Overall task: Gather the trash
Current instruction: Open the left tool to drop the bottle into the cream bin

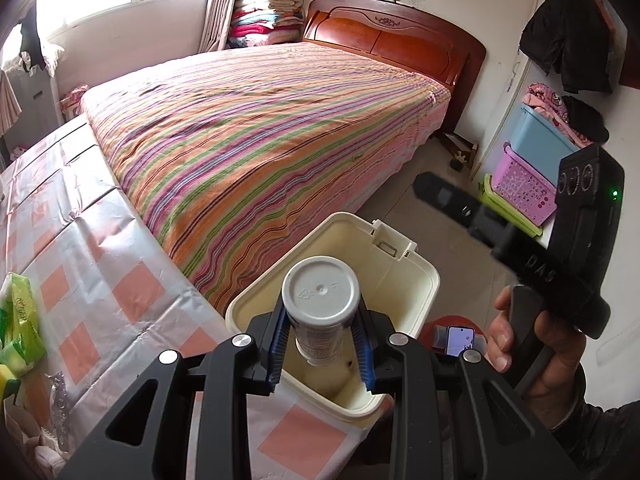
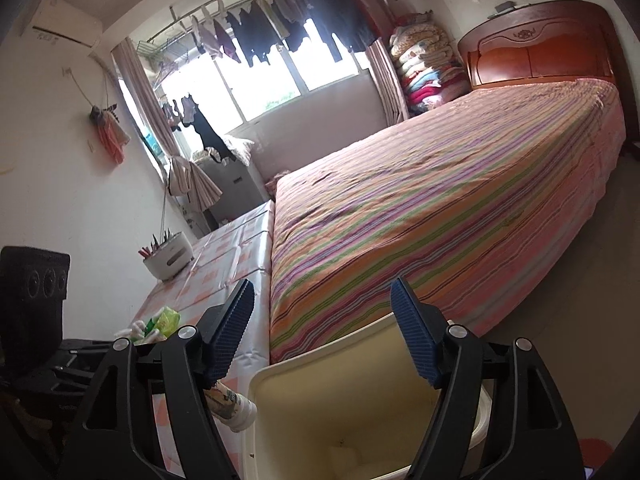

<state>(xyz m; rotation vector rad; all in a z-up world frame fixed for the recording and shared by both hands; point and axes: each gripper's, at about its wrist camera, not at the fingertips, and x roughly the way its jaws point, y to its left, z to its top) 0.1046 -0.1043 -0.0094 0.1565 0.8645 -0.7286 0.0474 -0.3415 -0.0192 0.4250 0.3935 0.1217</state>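
**Bottle held over the open bin**

The left tool (image 1: 322, 350) has its blue pads closed on a white plastic bottle (image 1: 320, 304), gripping it around the body with the bottle's grey base turned toward the camera. The bottle hangs above the mouth of a cream waste bin (image 1: 420, 276), which stands on the floor between the striped bed (image 1: 260, 128) and the edge of the worktop (image 1: 120, 280) with its pink-checked cover. The bin's lid is off or swung back, and its inside is visible.

The right tool (image 2: 322, 330) is spread wide with nothing between its pads, held just above the same bin (image 2: 360, 408). In the right wrist view the neck end of the bottle (image 2: 236, 408) pokes out beside the bin's rim.

A green tissue pack (image 1: 20, 320) lies on the worktop, well apart from the bin
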